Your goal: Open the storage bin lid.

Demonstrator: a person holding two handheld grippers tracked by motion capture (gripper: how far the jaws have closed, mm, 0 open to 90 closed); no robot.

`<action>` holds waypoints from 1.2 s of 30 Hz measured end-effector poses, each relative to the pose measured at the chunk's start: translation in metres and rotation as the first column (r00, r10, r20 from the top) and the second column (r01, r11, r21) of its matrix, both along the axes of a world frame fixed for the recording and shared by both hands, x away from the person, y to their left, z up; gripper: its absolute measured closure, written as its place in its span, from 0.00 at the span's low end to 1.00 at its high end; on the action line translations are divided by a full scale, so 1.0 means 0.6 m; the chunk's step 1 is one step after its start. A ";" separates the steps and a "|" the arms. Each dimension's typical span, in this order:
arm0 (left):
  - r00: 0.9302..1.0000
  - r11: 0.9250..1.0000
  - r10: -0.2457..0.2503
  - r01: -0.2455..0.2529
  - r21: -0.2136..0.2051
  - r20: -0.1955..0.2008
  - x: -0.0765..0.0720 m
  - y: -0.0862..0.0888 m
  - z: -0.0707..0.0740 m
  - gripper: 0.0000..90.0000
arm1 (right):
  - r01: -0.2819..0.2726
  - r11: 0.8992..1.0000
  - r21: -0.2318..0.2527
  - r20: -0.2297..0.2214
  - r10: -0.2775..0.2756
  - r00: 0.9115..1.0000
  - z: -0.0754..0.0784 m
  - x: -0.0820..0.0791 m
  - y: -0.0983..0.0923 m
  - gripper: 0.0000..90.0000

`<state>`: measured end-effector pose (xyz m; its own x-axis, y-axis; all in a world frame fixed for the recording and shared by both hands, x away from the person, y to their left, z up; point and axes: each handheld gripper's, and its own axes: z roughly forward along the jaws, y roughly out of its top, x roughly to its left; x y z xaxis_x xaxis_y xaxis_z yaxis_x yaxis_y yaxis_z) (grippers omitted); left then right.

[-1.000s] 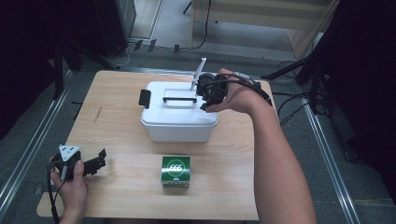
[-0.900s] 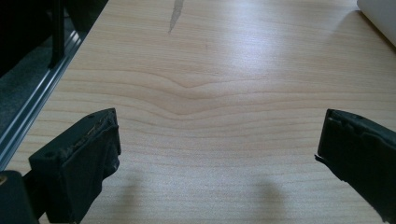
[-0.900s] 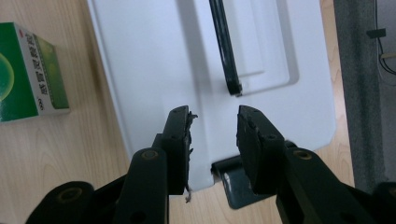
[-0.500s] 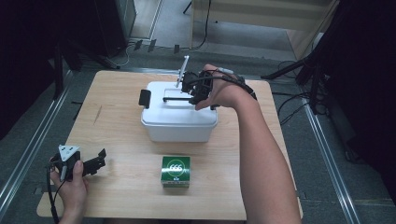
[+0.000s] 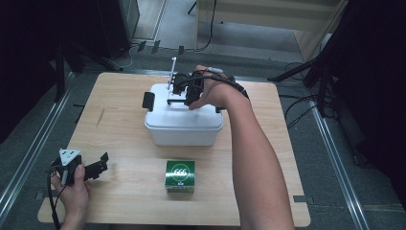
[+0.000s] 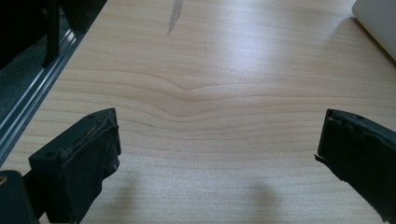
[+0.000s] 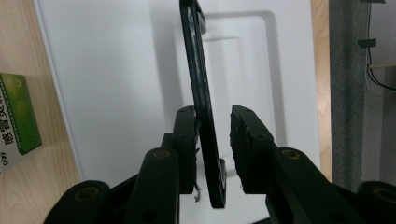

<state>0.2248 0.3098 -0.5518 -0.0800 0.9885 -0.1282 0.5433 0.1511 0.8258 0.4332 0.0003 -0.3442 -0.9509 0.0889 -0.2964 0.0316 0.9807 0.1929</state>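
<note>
Wooden table seen from above, with dark floor and cables around it. At its middle stands a white box with a lid and a black handle raised on top. The handle's long axis runs left to right across the lid. The right gripper reaches over the box from the right and straddles the handle. The left gripper rests near the table's front left corner, well apart from the box. A green carton lies just in front of the box.

From the left gripper view, the two black jaws stand wide open over bare wood, with nothing between them. A corner of the box shows at top right.

From the right gripper view, the handle stands on edge between the jaws, running away from the camera across the white lid. One pad seems to touch it; a narrow gap remains at the other. The jaws have just been closing. The carton shows at the left edge.

Compared with a second earlier, the right gripper has moved left from the box's right end to the handle. The left gripper has stayed put.
</note>
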 end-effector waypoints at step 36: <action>1.000 1.000 -0.002 0.002 -0.021 -0.001 0.002 0.002 -0.001 0.00 | -0.075 0.997 -0.007 0.031 0.075 0.997 0.047 -0.004 -0.001 0.95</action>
<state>0.2262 0.3110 -0.5522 -0.0783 0.9858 -0.1486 0.5447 0.1671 0.8218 0.4309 -0.0003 -0.3157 -0.9453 0.0156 -0.3259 -0.0481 0.9813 0.1865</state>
